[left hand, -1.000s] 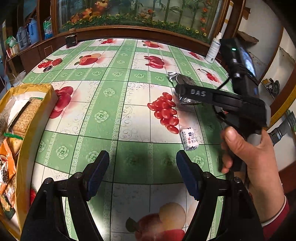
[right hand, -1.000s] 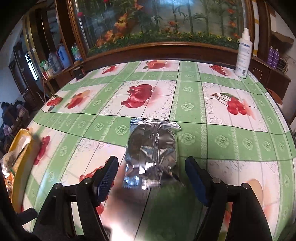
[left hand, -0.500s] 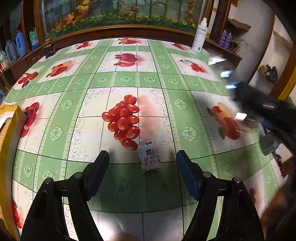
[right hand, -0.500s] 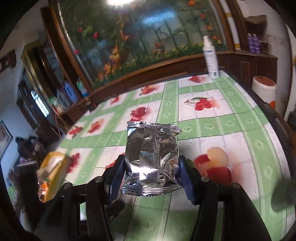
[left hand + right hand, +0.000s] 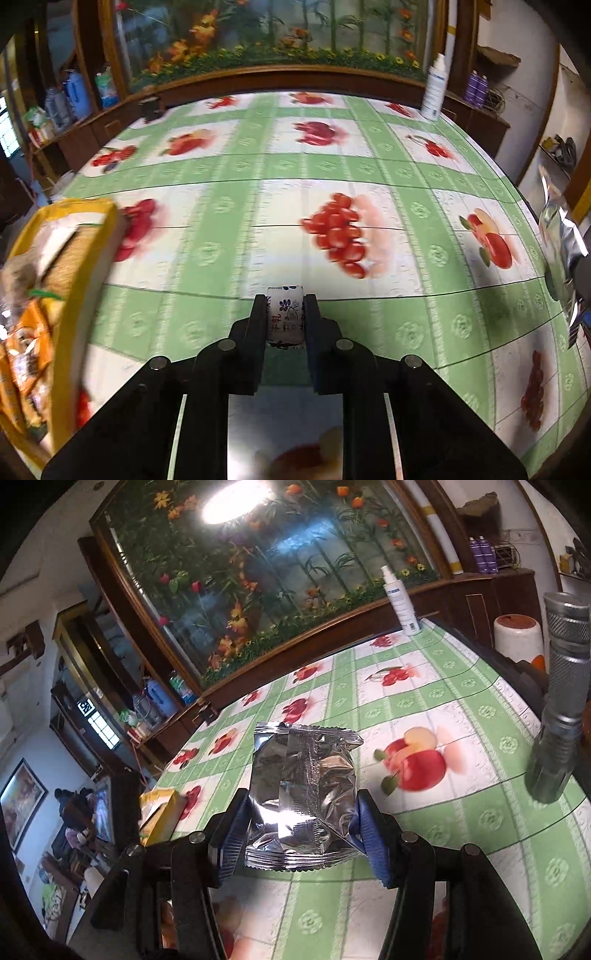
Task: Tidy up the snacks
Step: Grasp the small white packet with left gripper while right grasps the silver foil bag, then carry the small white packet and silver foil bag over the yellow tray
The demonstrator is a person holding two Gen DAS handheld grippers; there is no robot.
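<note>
My left gripper [image 5: 285, 306] is shut on a small white wrapped snack [image 5: 286, 326] with dark blue print, just above the green fruit-patterned tablecloth [image 5: 221, 221]. My right gripper [image 5: 301, 812] is shut on a silver foil snack packet [image 5: 303, 768], held upright above the table with the blue pads pressing on its sides. That packet also shows at the right edge of the left wrist view [image 5: 557, 236]. A yellow box [image 5: 85, 258] holding several snacks stands at the table's left and looks small in the right wrist view [image 5: 159, 812].
A white spray bottle [image 5: 434, 92] stands at the table's far right corner [image 5: 400, 602]. A grey metal cylinder [image 5: 561, 709] hangs close at the right. A small dark box [image 5: 151, 109] sits at the far left edge. Wooden cabinets ring the table.
My left gripper closed on the small white snack and swung left, bringing the yellow box back into view. My right gripper closed on the silver packet and lifted it off the table.
</note>
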